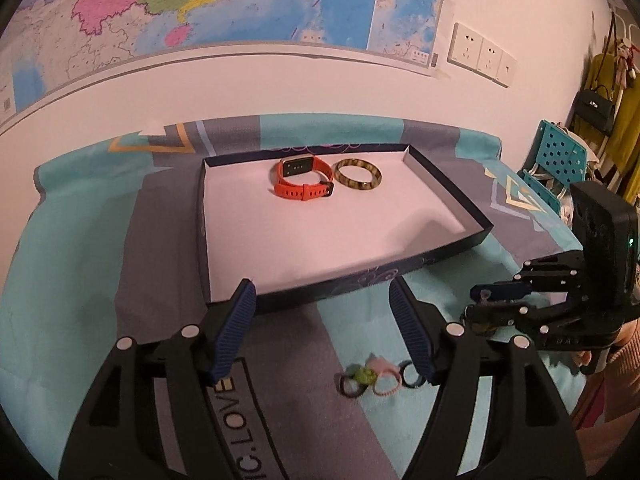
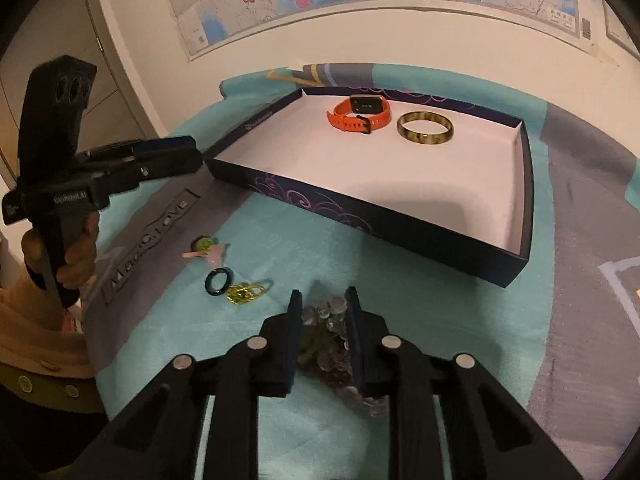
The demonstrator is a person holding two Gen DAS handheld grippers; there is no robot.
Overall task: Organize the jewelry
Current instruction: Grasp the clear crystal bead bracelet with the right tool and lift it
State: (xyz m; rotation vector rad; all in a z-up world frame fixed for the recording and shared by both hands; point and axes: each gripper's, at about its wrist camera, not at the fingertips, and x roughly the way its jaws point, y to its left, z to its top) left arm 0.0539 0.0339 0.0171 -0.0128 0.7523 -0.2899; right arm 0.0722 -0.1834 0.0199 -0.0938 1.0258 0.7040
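Two grippers are in my view over a teal and grey blanket (image 2: pixel 400 280). Nearest me, my right gripper (image 2: pixel 323 308) points steeply down with its jaws narrow, and a cluster of clear beads (image 2: pixel 325 334) with some green in it sits between the pads. The pads appear to press on that cluster from both sides, so I record it as gripped. The beads rest on or just above the blanket; I cannot tell which.

My left gripper (image 1: pixel 322 292) stands wide with nothing between its ribbed blue pads (image 1: pixel 236 334). In the right wrist view I see a hand (image 2: pixel 78 258) around its handle, with a peach sleeve below.

Just beyond the right gripper, loose on the blanket, I note a black ring (image 2: pixel 219 281) touching a small gold and green piece (image 2: pixel 244 292). A little further lies a pink, green and dark tangle of small rings or bands (image 2: pixel 208 250); its make-up is too small to tell. In the left wrist view these small items lie below and between the open jaws.

Further off sits a shallow dark blue box lid (image 2: pixel 360 220) with a white inside. At its far end lie an orange watch (image 2: pixel 360 114) and a mottled gold-brown bangle (image 2: pixel 425 128), just beside each other.

Beyond, a map (image 1: pixel 224 4) hangs on the wall, with sockets (image 1: pixel 482 54) to its right.
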